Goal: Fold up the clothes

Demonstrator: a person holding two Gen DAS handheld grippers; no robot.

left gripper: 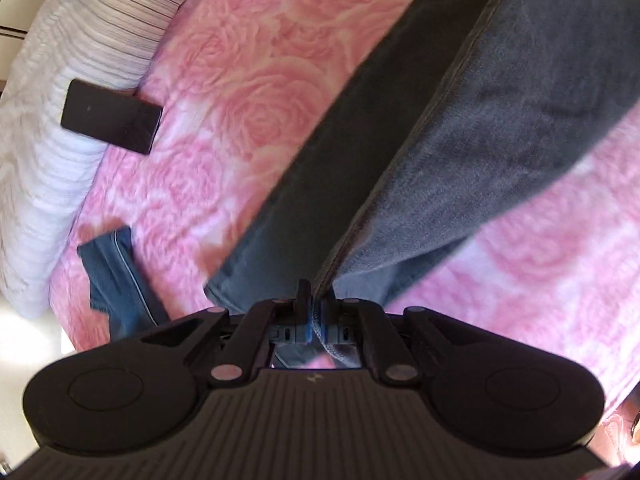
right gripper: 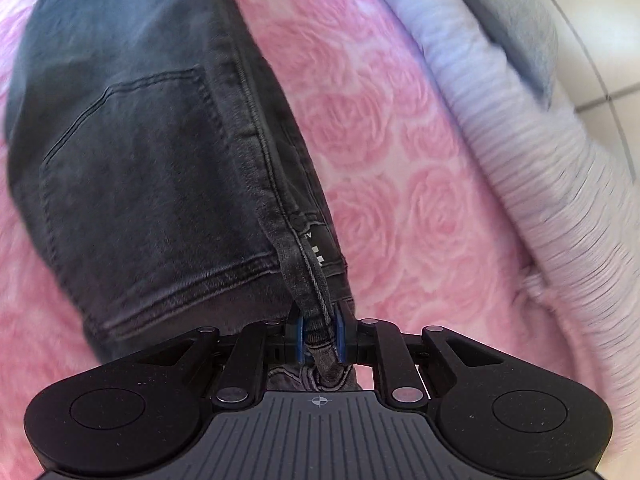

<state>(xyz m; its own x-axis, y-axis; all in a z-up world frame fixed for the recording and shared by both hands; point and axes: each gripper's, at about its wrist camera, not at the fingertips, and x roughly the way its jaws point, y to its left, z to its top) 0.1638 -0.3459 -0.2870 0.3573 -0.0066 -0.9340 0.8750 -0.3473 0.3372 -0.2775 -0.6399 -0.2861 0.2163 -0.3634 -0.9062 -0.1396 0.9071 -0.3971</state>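
The left gripper (left gripper: 314, 304) is clamping the hem end of the dark grey jeans (left gripper: 460, 128), and the right gripper (right gripper: 318, 326) is clamping the waistband beside the back pocket (right gripper: 132, 160). The jeans are hanging over the pink rose-patterned blanket (left gripper: 240, 80). A black phone (left gripper: 111, 117) is lying far left.

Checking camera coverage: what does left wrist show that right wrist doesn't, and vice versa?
Left wrist only: a black phone lying at the edge of the striped white bedding, a folded blue garment on the bed, and the left gripper shut on the hem end of the dark jeans.

Right wrist only: the jeans' back pocket, a label strip at the waistband, and the right gripper shut on that waistband.

Both: the jeans hanging over the pink rose blanket, and the pale ribbed bedding beside it.
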